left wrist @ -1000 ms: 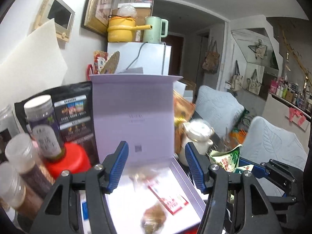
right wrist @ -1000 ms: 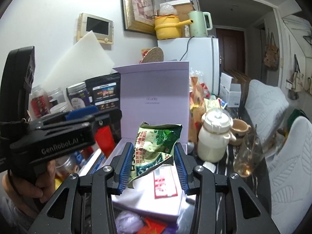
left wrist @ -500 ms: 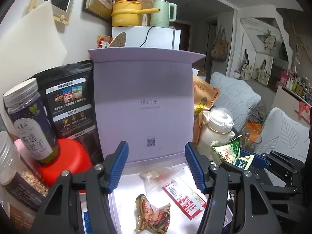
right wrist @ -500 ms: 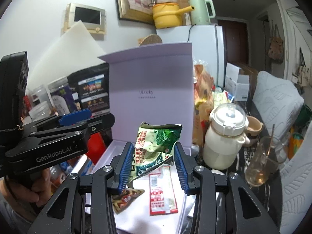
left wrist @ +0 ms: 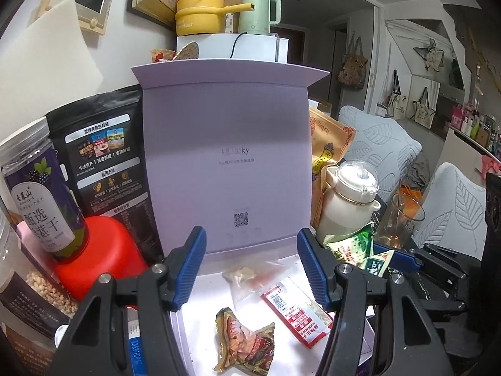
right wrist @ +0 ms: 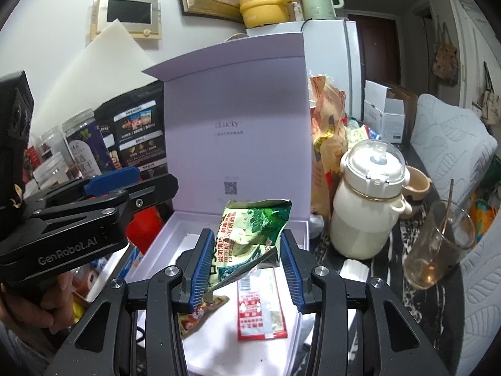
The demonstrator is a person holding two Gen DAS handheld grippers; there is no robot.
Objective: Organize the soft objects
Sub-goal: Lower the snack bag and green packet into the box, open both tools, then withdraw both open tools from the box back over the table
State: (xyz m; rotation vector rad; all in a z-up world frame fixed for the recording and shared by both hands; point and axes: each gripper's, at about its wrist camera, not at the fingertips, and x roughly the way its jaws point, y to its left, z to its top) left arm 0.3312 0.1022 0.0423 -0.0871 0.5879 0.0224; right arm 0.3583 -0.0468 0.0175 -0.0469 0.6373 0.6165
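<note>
**Green snack packet held above the open box**

The right hand-held gripper [right wrist: 244,260] is closed on a green snack packet [right wrist: 255,228], and its blue pads press the packet's lower part from both sides. The packet hangs over the open lilac box [right wrist: 156,241], just above the white floor of the box, where a red sachet [right wrist: 261,310] and a brown wrapped snack [left wrist: 244,341] already lie, with a clear small bag [left wrist: 250,279] near the back wall.

The packet looks light and soft. Its foil is crumpled and one flap folds outward, so I think it gives way easily and may slide between the pads. A hold across the middle of the body, as now, seems safer than a hold on the thin sealed edge.

The left hand-held gripper [left wrist: 252,266] has its jaws apart at medium width with nothing between them; it points into the box beside the other one.

Compared with one second ago, both grippers have come lower and nearer to the box. The box floor and its contents now fill more of each view and are sharp instead of blurred. The grip on the packet is unchanged.
</note>
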